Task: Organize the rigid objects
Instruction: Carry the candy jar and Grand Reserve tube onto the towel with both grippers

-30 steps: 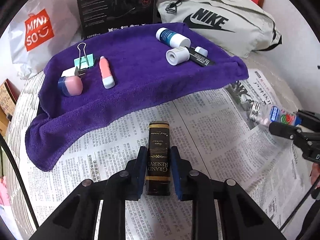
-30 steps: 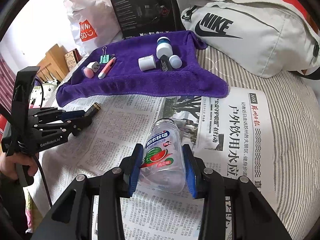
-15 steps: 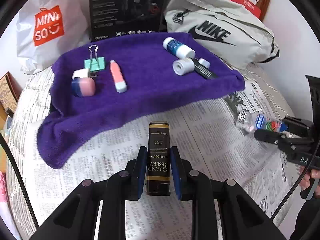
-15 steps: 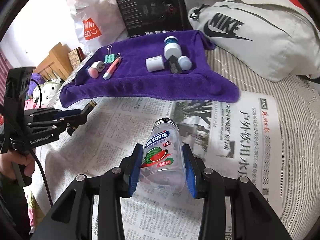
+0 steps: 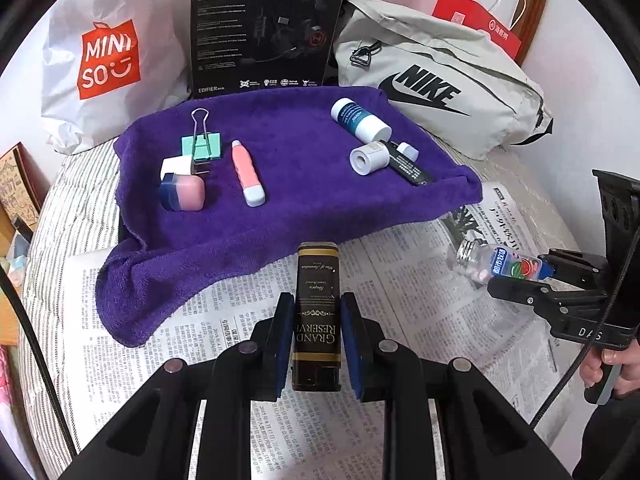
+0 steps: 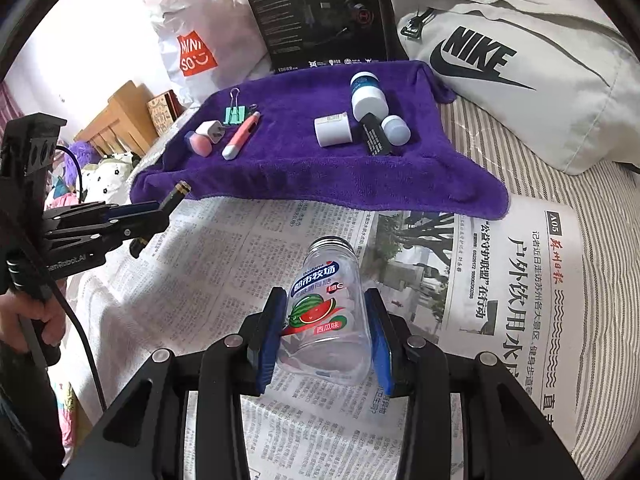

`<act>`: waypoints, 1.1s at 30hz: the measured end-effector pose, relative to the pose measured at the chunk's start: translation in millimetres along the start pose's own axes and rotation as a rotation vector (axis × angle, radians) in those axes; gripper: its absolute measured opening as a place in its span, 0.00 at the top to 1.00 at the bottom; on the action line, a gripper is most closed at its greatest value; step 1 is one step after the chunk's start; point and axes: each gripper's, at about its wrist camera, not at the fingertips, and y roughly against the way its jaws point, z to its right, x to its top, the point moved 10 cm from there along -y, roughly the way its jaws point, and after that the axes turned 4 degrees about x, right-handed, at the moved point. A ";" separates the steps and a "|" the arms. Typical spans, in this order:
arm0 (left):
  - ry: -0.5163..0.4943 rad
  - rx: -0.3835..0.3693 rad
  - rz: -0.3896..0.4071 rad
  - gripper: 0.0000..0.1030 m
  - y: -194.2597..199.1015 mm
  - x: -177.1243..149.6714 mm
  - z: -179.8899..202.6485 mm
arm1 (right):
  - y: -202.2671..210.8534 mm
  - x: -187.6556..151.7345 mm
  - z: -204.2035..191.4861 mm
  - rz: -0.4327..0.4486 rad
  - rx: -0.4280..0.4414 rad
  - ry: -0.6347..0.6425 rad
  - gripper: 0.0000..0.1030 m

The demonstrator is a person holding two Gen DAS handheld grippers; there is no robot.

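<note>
Holding both items off the newspaper [image 5: 400,280] right now: the left gripper [image 5: 316,340] is clamped on a slim black-and-gold box [image 5: 317,312] reading "GRAND RESERVE", and the right gripper [image 6: 326,340] has its pads pressed on the sides of a clear plastic bottle [image 6: 324,316] with a watermelon label and no cap on it. Both sit near the front, short of the purple towel [image 5: 304,208] farther back, where the sorted stuff lies.

What could go wrong, best guess:
- The bottle is smooth, open-mouthed and tipped forward, so a quick swing could let it slip or spill the pale pieces seen inside.
- The left cluster (mint binder clip [image 5: 201,145], white plug [image 5: 178,166], pink-and-blue eraser [image 5: 182,193], pink pen-like stick [image 5: 248,174]) and the right cluster (blue-and-white bottle [image 5: 360,120], white cap [image 5: 369,157], black tube [image 5: 408,164]) are tight, so a careless set-down could knock or roll something.
- The towel's soft edge might tip the tall box.

Readable writing at the far side: "MINISO" bag [image 5: 106,60], "NIKE" bag [image 5: 436,88], a black "HECATE G2 / EDIFIER" box [image 5: 266,28].
</note>
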 end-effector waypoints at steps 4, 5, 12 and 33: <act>0.005 -0.006 0.013 0.78 5.3 4.9 -0.2 | 6.7 3.6 -3.5 0.009 -0.005 0.015 0.62; 0.003 -0.011 0.016 0.78 7.2 6.8 0.4 | 8.0 4.7 -4.4 0.011 -0.004 0.017 0.62; 0.005 -0.022 0.041 0.78 16.2 25.5 -4.0 | 17.9 26.4 -17.2 0.030 0.017 0.058 0.62; 0.032 -0.018 -0.001 0.78 -32.0 79.4 -39.5 | -36.6 140.1 -10.3 0.022 0.026 0.124 0.62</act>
